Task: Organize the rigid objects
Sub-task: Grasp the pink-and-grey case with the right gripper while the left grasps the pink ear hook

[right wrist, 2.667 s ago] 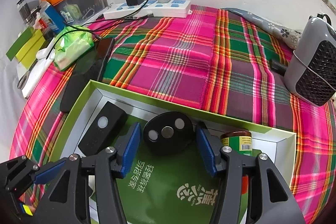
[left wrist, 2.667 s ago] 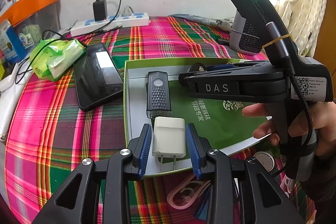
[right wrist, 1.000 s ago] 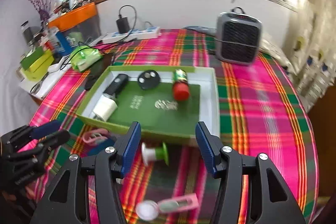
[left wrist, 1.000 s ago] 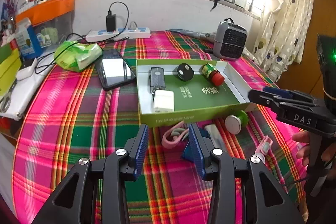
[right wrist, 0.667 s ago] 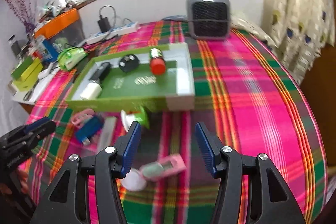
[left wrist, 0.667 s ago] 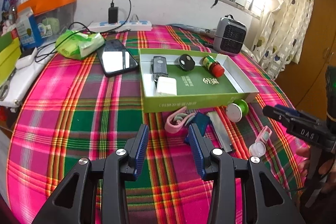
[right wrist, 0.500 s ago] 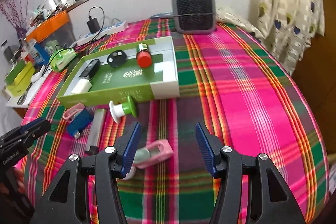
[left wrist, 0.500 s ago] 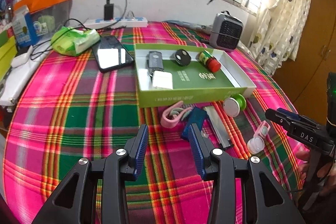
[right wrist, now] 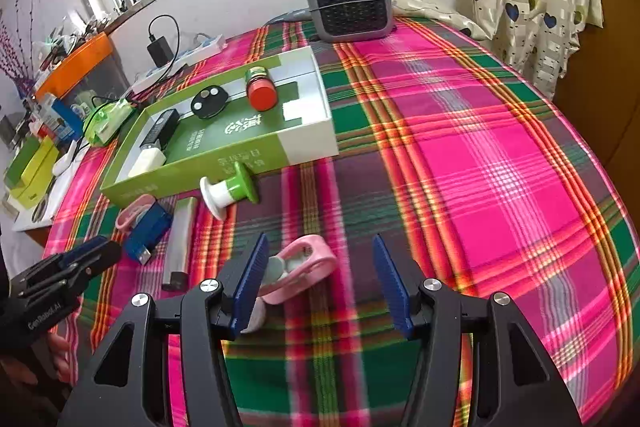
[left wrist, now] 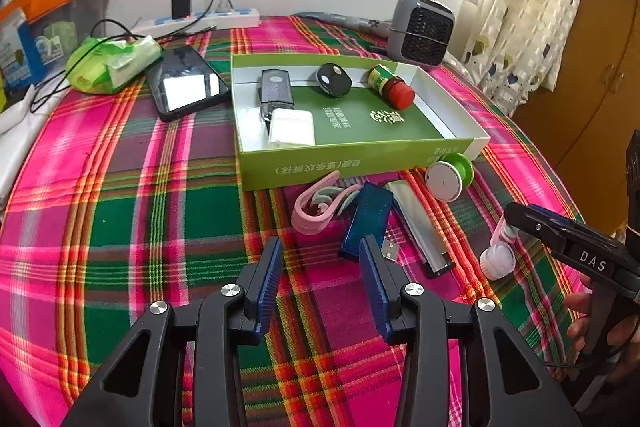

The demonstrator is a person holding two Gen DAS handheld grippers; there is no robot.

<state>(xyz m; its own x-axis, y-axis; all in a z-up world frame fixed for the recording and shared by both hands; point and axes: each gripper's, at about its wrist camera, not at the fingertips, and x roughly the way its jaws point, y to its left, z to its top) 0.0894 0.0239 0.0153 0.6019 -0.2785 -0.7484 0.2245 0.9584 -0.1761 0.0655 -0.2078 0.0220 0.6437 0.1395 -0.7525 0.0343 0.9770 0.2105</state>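
At lower centre of the left wrist view, the left gripper (left wrist: 320, 267) is held wide open and empty, the blue USB drive (left wrist: 366, 221) just ahead. Lower centre of the right view, the right gripper (right wrist: 318, 283) gapes empty around the pink clip (right wrist: 298, 269); off-centre closure could flick it away from the green box (right wrist: 308, 143).

A shallow green cardboard box (left wrist: 360, 163) sits mid-table on the pink-and-green plaid cloth (left wrist: 120, 211), holding 4 things: a black rectangular remote (left wrist: 275, 89), a white plug adapter (left wrist: 291, 128) touching it in front, a round black key fob (left wrist: 333, 79) and a red-capped jar (left wrist: 391, 86) to its right. Before the box lie a pink clip (left wrist: 316, 205), a blue USB stick (left wrist: 367, 221) and a silver lighter (left wrist: 418, 227).
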